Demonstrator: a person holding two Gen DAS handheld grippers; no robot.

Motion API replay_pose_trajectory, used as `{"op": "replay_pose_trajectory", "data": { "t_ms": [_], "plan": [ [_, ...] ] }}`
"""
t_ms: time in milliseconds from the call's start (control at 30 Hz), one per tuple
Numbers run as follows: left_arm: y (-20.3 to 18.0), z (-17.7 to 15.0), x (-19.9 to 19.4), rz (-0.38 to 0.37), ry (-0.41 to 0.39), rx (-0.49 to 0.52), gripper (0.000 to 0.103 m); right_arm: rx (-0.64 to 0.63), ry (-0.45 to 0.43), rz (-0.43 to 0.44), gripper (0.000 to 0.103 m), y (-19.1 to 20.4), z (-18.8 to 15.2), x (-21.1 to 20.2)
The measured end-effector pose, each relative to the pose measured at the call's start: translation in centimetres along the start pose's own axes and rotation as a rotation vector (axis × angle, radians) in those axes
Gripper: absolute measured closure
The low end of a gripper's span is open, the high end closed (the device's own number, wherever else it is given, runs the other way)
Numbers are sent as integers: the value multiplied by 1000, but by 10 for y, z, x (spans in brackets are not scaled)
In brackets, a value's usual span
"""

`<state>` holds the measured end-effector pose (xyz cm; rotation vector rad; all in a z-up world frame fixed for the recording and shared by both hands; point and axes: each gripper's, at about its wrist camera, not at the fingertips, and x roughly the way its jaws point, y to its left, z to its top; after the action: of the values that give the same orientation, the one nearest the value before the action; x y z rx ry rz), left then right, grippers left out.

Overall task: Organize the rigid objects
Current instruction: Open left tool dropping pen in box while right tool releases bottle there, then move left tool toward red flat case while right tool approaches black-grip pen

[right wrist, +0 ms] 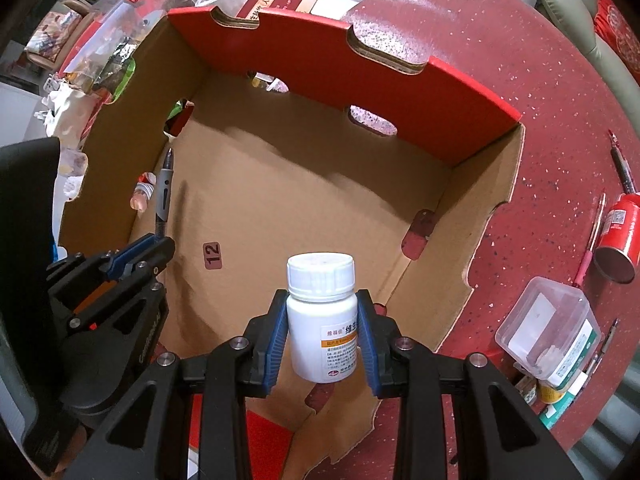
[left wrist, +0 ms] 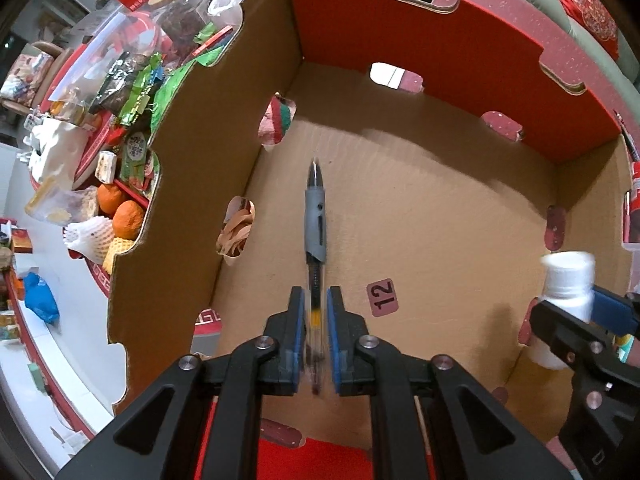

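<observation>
Claws hang over the cardboard box (left wrist: 400,208): left claw (left wrist: 314,312) spread, blurred pen (left wrist: 315,216) loose between its pads; right claw (right wrist: 322,324) pinching a white bottle (right wrist: 320,312).

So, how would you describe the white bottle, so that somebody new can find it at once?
Find the big open cardboard box with red outer walls on the speckled red table. Above its floor, the right gripper clamps a white plastic pill bottle with a ribbed screw cap. The only other item there is a thin grey-gripped pen.
</observation>
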<state>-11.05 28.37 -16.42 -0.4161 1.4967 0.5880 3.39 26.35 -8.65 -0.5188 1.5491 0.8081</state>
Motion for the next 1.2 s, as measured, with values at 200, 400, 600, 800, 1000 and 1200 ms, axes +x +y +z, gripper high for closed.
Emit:
{"op": "replay_pose_trajectory", "data": {
  "t_ms": [200, 400, 600, 800, 1000, 1200],
  "plan": [
    [10, 2, -6, -7, -33, -25, 20, -19, -30, -19, 40, 3, 1, -4],
    [15, 4, -14, -10, -73, -31, 0, -44, -97, -64, 21, 7, -4, -24],
    [8, -1, -40, 3, -154, 6, 0, -70, -202, -115, 1, -5, -26, -62],
    [-5, -13, -71, 22, -200, 34, 0, -3, -212, -109, 1, -33, -53, -81],
    [-39, -33, -97, 41, -209, 96, 0, 44, -213, -58, 1, -58, -87, -95],
    [-74, -68, -110, -81, -162, 182, 0, 94, -206, -19, 1, -101, -132, -98]
  ]
}}
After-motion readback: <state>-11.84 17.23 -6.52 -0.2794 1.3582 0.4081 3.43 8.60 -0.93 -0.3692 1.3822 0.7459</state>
